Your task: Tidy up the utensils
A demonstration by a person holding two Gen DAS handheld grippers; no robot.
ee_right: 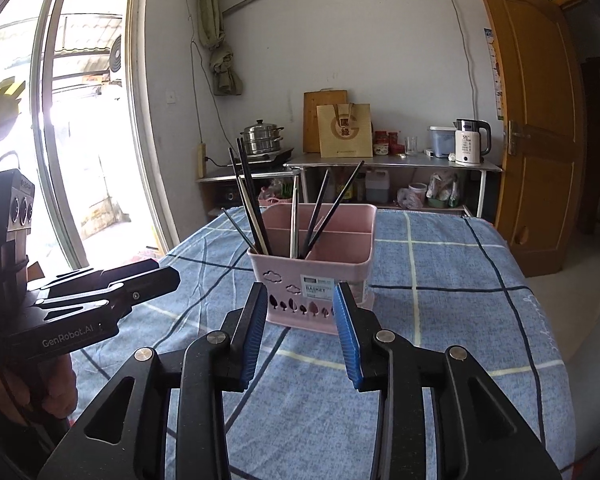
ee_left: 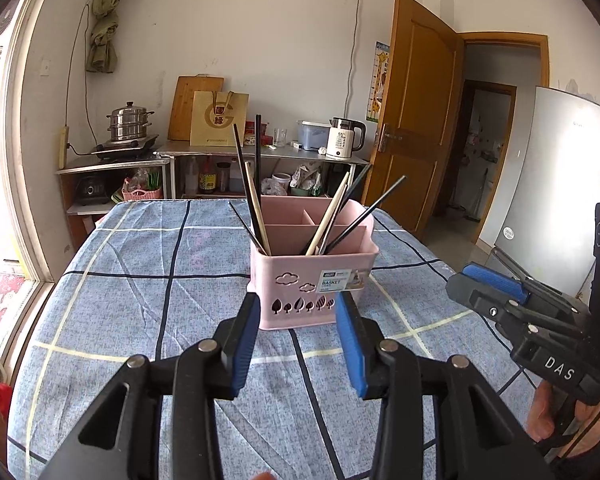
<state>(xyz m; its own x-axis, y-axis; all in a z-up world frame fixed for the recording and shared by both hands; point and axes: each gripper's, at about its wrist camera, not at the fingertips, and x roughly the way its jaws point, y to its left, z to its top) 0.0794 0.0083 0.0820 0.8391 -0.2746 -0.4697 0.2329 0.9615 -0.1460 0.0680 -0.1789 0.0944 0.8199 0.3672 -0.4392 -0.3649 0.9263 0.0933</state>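
Observation:
A pink divided basket (ee_left: 312, 280) stands on the blue checked tablecloth (ee_left: 140, 280), a little past both grippers. Several black and wooden chopsticks (ee_left: 256, 184) lean upright in its front compartments, fanned to the left and right. My left gripper (ee_left: 298, 298) is open just short of the basket's front wall, with nothing between its blue pads. The right gripper (ee_left: 484, 280) shows at the right edge of that view. In the right wrist view the basket (ee_right: 340, 236) and chopsticks (ee_right: 252, 200) sit ahead of my open, empty right gripper (ee_right: 301, 288); the left gripper (ee_right: 156, 276) is at the left.
Behind the table a metal shelf (ee_left: 260, 152) carries a steamer pot (ee_left: 130, 122), a paper bag, a cutting board and a white kettle (ee_left: 342, 138). A wooden door (ee_left: 416, 128) and a fridge (ee_left: 560, 184) stand to the right. A large window (ee_right: 80, 100) is on the left.

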